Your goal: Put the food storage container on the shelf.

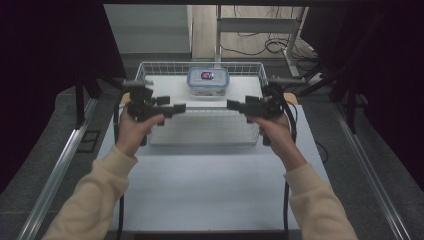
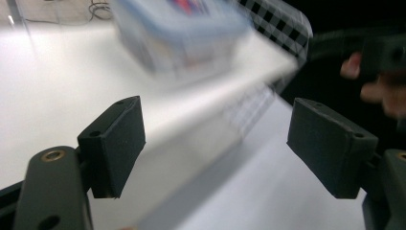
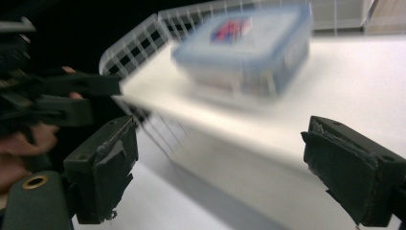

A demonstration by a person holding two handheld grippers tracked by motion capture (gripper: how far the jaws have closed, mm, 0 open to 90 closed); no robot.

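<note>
A clear plastic container with a blue lid (image 1: 207, 81) stands at the back of a white wire basket (image 1: 165, 64) on the white table (image 1: 210, 190). Held in the person's hands, my left gripper (image 1: 177, 107) and right gripper (image 1: 232, 105) hover over the basket's front half, tips pointing at each other. In the left gripper view the left gripper (image 2: 220, 139) is open and empty, with the blurred container (image 2: 177, 33) beyond it. In the right gripper view the right gripper (image 3: 230, 167) is open too, the container (image 3: 244, 48) ahead and the left gripper (image 3: 62, 96) at the left.
Metal rails (image 1: 60, 165) run along both sides of the table. Behind the basket are desk legs and loose cables (image 1: 270, 45) on the floor. Dark curtains hang at both sides. The near half of the table is bare white.
</note>
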